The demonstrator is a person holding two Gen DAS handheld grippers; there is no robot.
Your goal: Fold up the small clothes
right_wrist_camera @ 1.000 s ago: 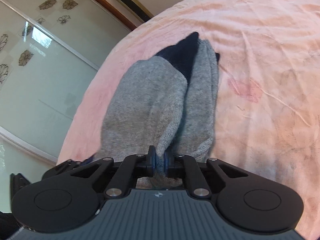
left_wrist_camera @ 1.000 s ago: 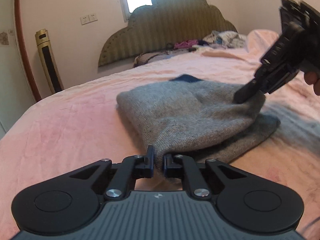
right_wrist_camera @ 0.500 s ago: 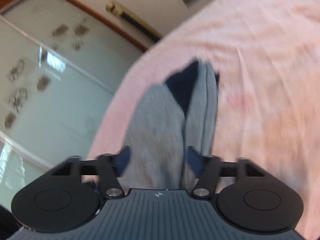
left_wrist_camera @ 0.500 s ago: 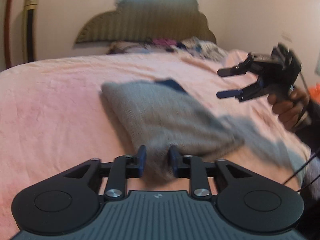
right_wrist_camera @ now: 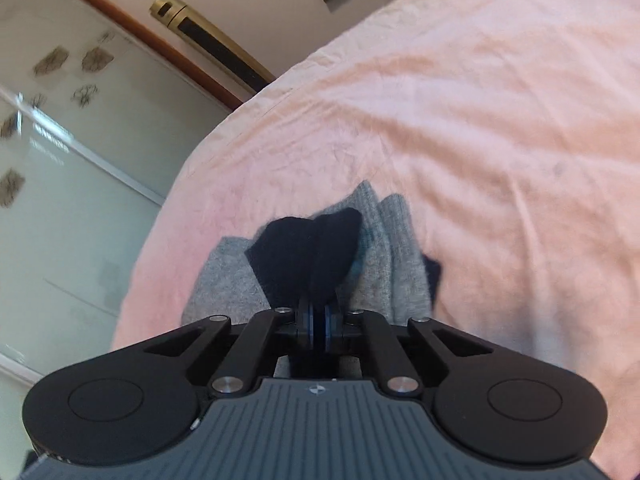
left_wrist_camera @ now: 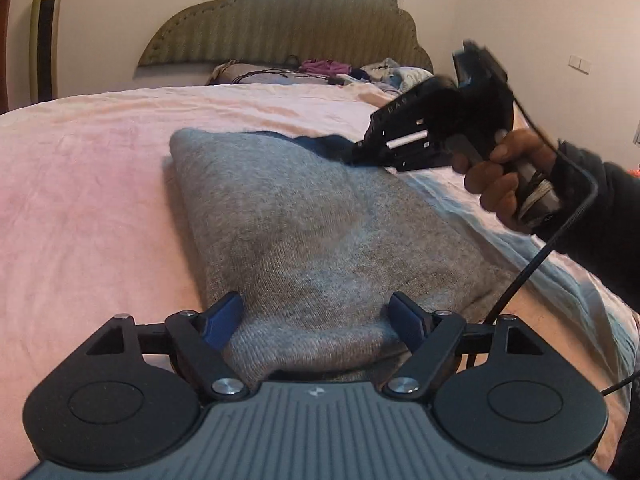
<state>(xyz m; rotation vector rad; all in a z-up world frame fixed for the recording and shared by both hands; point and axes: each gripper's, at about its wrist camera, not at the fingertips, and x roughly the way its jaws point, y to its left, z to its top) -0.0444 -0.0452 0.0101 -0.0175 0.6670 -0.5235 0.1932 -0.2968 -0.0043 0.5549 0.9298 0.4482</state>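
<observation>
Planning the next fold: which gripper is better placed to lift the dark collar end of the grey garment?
Right. The right gripper is shut on the dark collar. The left gripper is opening astride the near end of the grey garment, pads off it.

— What carries everything here?

— A bed (left_wrist_camera: 80,184) under a wrinkled pink sheet (right_wrist_camera: 500,128), with a scalloped, ribbed headboard (left_wrist_camera: 288,28) at the far end.

— And directly on the sheet?

— A folded grey knit garment (left_wrist_camera: 320,232) with a dark navy part (right_wrist_camera: 308,248) at its far end, lying lengthwise near the middle. Well apart, up against the headboard, is a jumble of clothes (left_wrist_camera: 384,74), one piece purple (left_wrist_camera: 324,66), with a dark cable (left_wrist_camera: 260,76) running through them.

— Anything else on it?

— Nothing I can make out.
</observation>
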